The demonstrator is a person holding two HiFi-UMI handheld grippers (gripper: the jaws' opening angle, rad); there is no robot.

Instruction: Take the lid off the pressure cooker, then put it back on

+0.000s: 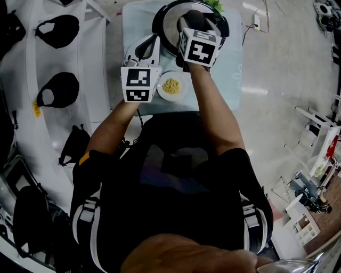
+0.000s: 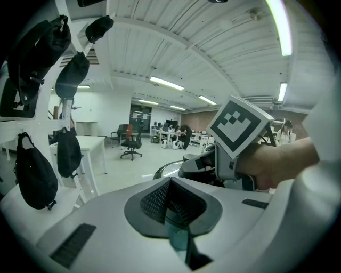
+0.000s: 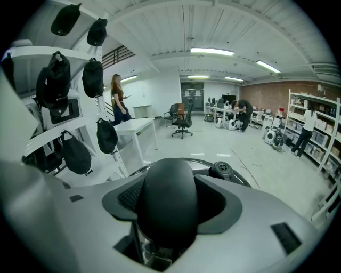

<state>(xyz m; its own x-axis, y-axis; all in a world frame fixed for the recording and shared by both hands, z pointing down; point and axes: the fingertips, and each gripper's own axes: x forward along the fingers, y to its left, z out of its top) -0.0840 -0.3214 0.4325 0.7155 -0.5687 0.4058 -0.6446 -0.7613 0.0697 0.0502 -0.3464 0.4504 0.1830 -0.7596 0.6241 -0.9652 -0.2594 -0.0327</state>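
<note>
- The round steel, black-rimmed pressure cooker lid (image 1: 169, 29) has its middle covered by the right tool (image 1: 193, 20), and the head view's top edge cuts off its far rim.
- The black rounded lid handle (image 3: 168, 205) fills the right tool's jaws, hiding their pads and its own foot.
- Past the left tool (image 2: 169, 198), only a sliver of the lid's rim shows.
- A green thing (image 1: 214, 4) behind the cooker is cut off and cannot be identified.
- The yellowish food (image 1: 171, 86) on the small white plate (image 1: 185, 85) is too small to name.
- The near edge of the pale blue table (image 1: 237, 69) lies under the person's arms.
</note>
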